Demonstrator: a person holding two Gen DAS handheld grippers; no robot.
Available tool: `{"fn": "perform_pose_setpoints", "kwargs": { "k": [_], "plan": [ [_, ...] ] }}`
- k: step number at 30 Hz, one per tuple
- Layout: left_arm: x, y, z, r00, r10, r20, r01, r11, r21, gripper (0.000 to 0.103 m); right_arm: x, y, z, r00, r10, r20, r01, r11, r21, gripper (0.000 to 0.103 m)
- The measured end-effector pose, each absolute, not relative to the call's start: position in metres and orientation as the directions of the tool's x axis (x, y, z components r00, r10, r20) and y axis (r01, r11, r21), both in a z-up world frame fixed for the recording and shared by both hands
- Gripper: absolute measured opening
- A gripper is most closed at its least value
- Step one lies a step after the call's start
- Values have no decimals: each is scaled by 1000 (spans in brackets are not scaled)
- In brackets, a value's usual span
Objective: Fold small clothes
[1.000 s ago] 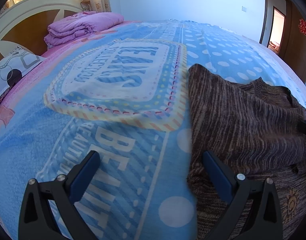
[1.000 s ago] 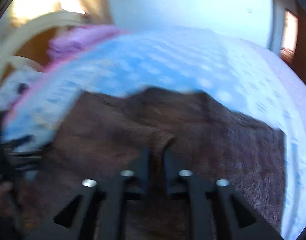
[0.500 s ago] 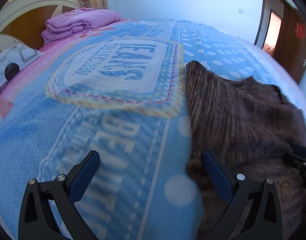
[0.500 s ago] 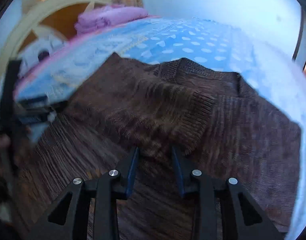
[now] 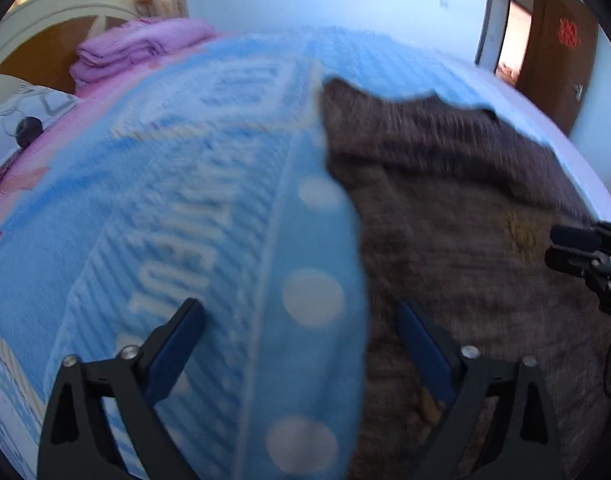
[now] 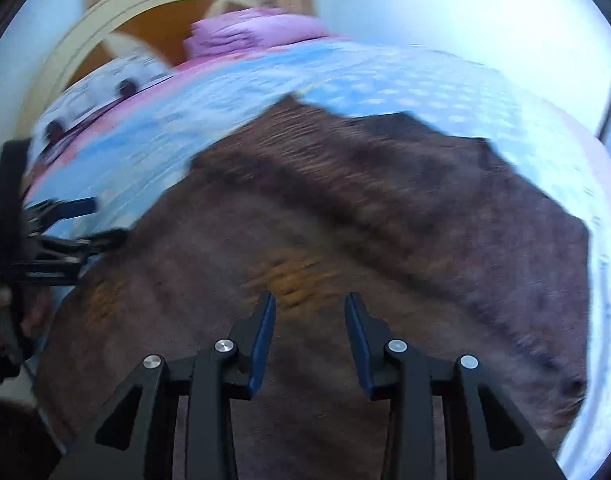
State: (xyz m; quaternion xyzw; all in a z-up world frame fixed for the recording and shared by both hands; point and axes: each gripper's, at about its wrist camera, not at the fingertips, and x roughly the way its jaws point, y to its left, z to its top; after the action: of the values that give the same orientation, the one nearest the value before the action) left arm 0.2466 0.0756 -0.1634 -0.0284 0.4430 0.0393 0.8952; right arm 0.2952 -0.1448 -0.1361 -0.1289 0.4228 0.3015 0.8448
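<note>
A brown knit sweater [image 5: 457, 208] lies spread on the blue blanket [image 5: 177, 208], with its sleeve folded across the body. My left gripper [image 5: 301, 316] is wide open and empty, low over the sweater's left edge. It also shows in the right wrist view [image 6: 77, 220] at the left. My right gripper [image 6: 309, 300] is open and empty, above the sweater [image 6: 365, 216] near an orange motif [image 6: 289, 276]. It shows in the left wrist view [image 5: 561, 248] at the right edge. Both views are blurred.
A folded pink blanket [image 5: 137, 48] lies by the headboard [image 5: 53, 12] at the back left. A patterned pillow [image 5: 21, 120] is on the left. A doorway [image 5: 513, 32] and a brown door are at the back right.
My right gripper has opened, let go of the sleeve and drawn back toward me over the sweater's body. My left gripper has slid back along the sweater's left edge.
</note>
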Motion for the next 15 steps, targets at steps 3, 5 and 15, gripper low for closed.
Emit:
{"fn": "perform_pose_setpoints", "kwargs": {
  "k": [3,5,15],
  "plan": [
    [247,73,-158,610,-95,-787,-60,984,-165,90,278,-129,-146,459,412,-788,-642,766,27,49],
    [253,70,-158,606,-219,-765,-14,958,-286,90,273,-129,-152,465,409,-786,-630,776,32,51],
    [252,76,-155,581,-85,-810,37,996,-78,22,259,-149,-155,512,408,-756,-594,804,32,58]
  ]
}}
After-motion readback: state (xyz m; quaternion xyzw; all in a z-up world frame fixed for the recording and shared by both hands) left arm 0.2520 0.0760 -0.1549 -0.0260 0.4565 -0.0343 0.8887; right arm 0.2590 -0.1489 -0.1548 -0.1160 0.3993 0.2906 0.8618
